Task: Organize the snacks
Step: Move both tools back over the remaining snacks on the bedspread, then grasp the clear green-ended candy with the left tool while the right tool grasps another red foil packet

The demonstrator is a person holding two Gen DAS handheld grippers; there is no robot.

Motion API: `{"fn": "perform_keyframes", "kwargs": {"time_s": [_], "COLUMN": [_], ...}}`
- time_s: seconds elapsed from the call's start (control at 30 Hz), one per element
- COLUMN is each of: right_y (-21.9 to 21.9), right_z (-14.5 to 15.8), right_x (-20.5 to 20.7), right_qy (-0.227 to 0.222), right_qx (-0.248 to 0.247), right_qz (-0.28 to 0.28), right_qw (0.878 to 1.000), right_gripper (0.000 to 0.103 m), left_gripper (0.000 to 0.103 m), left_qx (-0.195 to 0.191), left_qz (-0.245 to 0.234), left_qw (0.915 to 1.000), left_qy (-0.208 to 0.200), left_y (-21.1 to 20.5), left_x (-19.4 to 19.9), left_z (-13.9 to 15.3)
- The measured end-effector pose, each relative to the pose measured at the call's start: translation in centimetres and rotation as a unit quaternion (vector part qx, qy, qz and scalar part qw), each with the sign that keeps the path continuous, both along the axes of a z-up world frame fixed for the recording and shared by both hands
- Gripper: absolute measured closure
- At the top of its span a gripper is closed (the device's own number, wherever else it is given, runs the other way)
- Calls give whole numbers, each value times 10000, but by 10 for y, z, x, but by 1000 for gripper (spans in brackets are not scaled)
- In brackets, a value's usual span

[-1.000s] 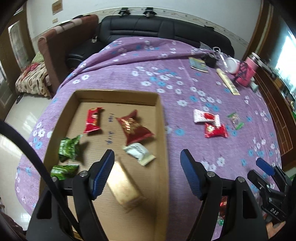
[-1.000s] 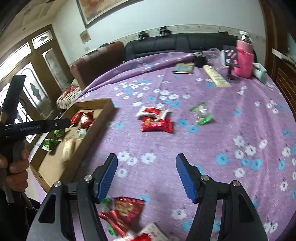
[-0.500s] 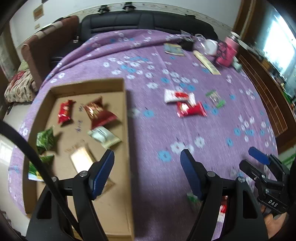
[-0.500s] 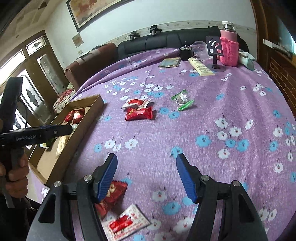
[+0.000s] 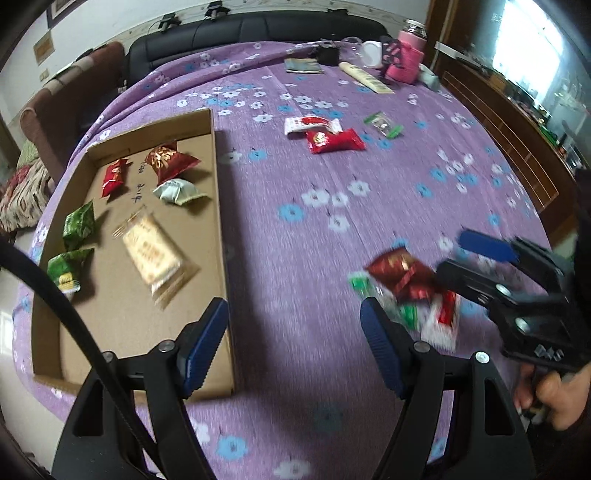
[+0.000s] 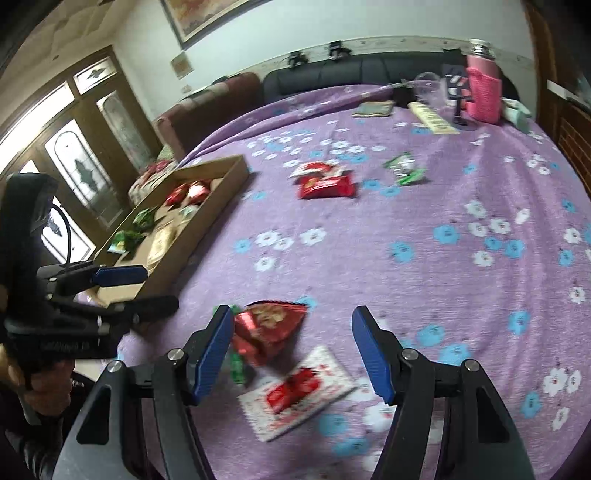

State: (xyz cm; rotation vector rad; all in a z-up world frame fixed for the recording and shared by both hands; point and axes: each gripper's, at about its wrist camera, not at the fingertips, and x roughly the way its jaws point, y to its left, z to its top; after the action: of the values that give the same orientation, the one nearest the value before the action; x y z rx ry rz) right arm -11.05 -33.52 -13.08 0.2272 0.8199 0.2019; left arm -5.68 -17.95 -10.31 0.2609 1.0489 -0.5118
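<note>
While the right hand-held gripper point(image 6: 291, 354) hovers spread over a red snack packet point(image 6: 267, 328) right of the cardboard box point(image 5: 218, 229), its neighbouring packets could get pinched too.

A black leather sofa point(image 6: 354, 74) is standing against the white wall point(image 6: 295, 33), a framed picture point(image 6: 207, 14) hanging above; daylight is coming through wood-framed glass doors point(image 6: 74, 155) at left.
</note>
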Motion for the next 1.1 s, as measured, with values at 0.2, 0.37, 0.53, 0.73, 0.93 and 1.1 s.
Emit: {"fn": "perform_keyframes", "kwargs": {"time_s": [0.2, 0.37, 0.53, 0.73, 0.93, 1.1], "right_y": [19, 20, 1, -38, -54, -54], "right_z": [-15, -26, -15, 3, 10, 14], "right_x": [20, 26, 12, -9, -23, -24], "right_qy": [232, 378, 121, -183, -366, -473], "right_qx": [-307, -516, -376, -125, 138, 231], "right_qz": [164, 158, -46, -492, -625, -625], "right_qw": [9991, 9978, 9992, 9985, 9973, 9967], "right_gripper": [37, 66, 67, 67, 67, 67], "left_gripper": [28, 24, 24, 24, 83, 84], "left_qx": [102, 127, 71, 170, 311, 118], "left_qz": [-303, -538, -541, -531, -698, -763], "left_qw": [9991, 9980, 9985, 9983, 9970, 9970], "left_qy": [-267, -313, 22, 197, 87, 82], "left_y": [0, -15, -35, -64, -77, -71], "left_x": [-18, -21, -9, -3, -9, -12], "left_z": [12, 12, -5, -26, -44, -47]}}
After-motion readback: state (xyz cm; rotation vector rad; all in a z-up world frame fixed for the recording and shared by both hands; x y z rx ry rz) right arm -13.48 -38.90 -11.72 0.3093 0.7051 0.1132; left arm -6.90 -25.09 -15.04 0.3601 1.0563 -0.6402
